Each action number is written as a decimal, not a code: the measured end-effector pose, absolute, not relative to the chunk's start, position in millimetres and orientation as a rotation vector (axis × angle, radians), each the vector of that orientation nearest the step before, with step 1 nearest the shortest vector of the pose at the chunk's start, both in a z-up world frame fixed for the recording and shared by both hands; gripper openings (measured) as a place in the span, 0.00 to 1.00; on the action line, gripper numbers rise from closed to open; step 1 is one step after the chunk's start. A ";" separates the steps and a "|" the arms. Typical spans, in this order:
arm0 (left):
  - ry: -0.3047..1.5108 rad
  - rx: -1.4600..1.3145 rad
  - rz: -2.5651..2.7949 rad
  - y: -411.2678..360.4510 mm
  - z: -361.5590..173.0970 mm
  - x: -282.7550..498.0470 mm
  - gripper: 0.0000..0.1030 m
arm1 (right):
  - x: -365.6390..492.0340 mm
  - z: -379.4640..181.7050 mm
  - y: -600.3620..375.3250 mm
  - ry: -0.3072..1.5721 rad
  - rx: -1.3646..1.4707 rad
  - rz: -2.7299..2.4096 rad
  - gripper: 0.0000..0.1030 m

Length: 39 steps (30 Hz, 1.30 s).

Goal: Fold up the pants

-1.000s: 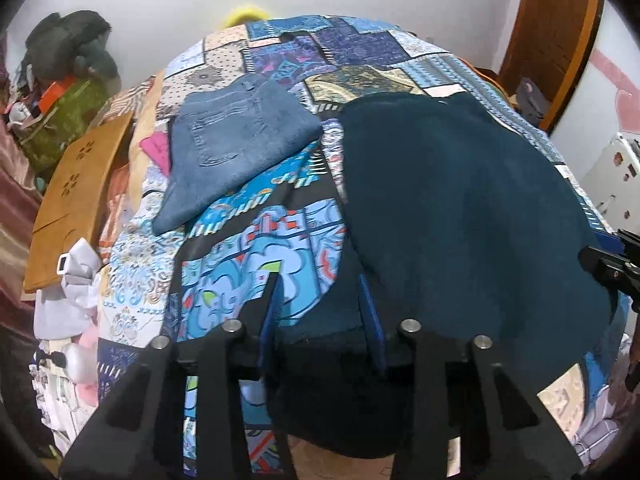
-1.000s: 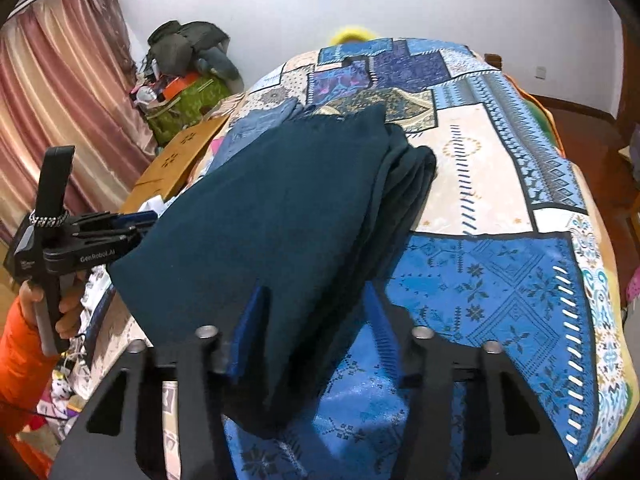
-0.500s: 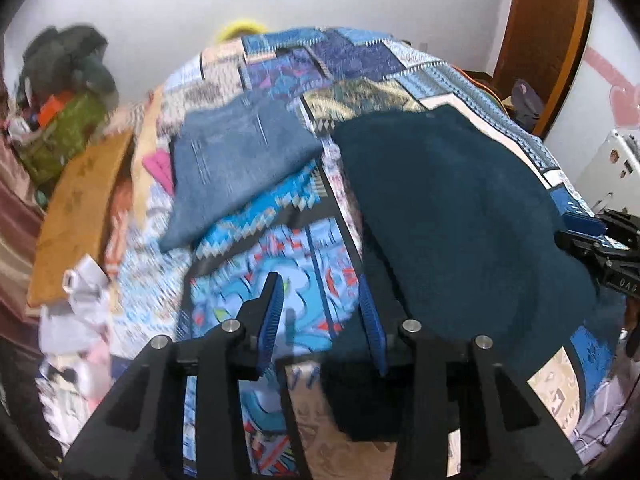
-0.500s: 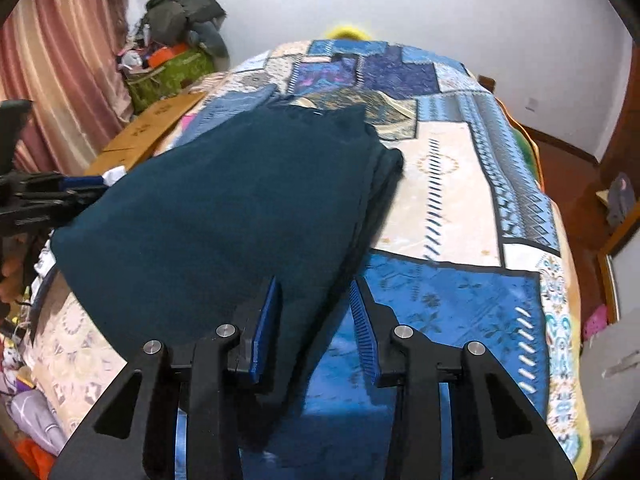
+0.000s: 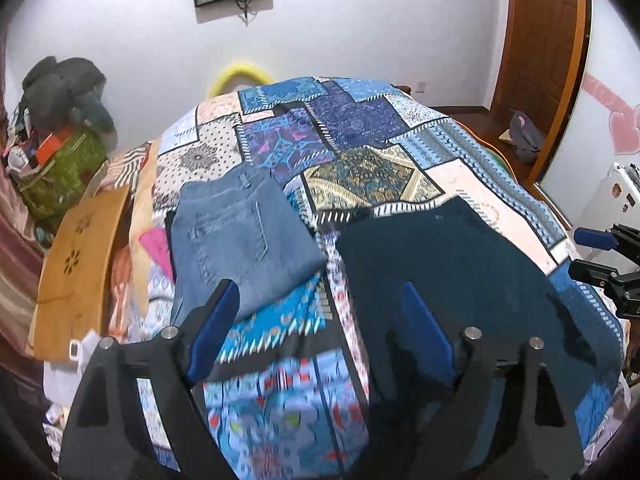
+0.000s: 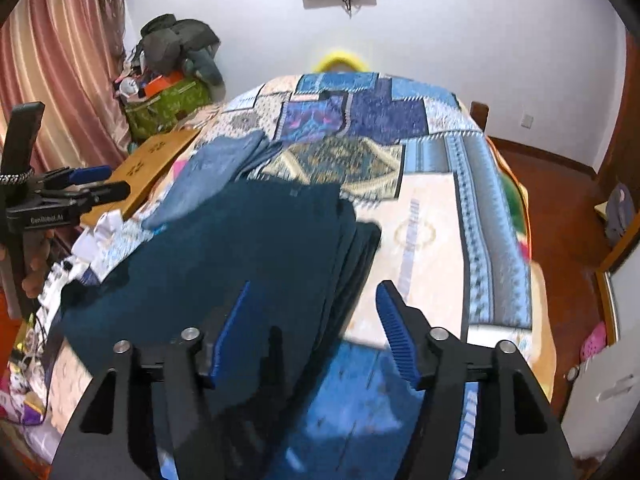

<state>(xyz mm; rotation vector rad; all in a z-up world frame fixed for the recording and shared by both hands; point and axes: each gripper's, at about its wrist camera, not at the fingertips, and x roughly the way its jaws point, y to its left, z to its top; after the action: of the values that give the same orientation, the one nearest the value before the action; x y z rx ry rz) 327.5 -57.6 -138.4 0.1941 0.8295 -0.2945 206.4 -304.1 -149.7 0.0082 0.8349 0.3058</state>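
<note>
Dark teal pants [image 5: 460,280] lie folded flat on the patchwork bedspread [image 5: 360,120], near its front edge; in the right wrist view they [image 6: 248,248] show stacked layers along their right side. My left gripper [image 5: 316,304] is open and empty, raised above the pants' left edge. My right gripper [image 6: 312,300] is open and empty, raised above the pants' right edge. Each gripper shows at the side of the other's view.
Folded blue jeans [image 5: 240,240] lie on the bed left of the teal pants. A wooden board [image 5: 76,264], white cloth and a cluttered green bag [image 5: 60,168] stand at the bed's left. A wooden door [image 5: 544,60] is at the right.
Both grippers opened, let go of the teal pants and rose up and back. The pants now rest flat on the bed.
</note>
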 end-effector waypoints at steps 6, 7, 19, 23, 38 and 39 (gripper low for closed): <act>0.889 0.198 -0.314 -70.3 -155.2 375.1 0.89 | 245.3 -157.2 -304.8 0.838 0.025 0.323 0.62; 0.906 0.195 -0.317 -72.2 -160.8 381.6 0.89 | 253.7 -160.9 -304.0 0.843 0.028 0.327 0.62; 1.127 0.109 -0.392 -92.4 -223.8 433.2 0.89 | 327.2 -207.4 -293.8 0.994 0.058 0.425 0.36; 1.142 0.099 -0.415 -97.8 -228.2 434.4 0.82 | 328.8 -218.2 -284.2 1.019 0.032 0.464 0.19; 1.089 0.164 -0.453 -122.8 -200.5 421.4 0.35 | 309.6 -186.1 -290.4 0.853 -0.027 0.456 0.11; 1.075 0.189 -0.450 -125.5 -198.4 420.6 0.35 | 309.0 -183.9 -292.1 0.839 -0.026 0.460 0.11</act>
<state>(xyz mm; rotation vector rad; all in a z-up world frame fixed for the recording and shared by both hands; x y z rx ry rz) 420.6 -125.5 -198.4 0.1894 1.0754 -0.4499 309.0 -292.1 -183.9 -0.0258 0.8390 0.4604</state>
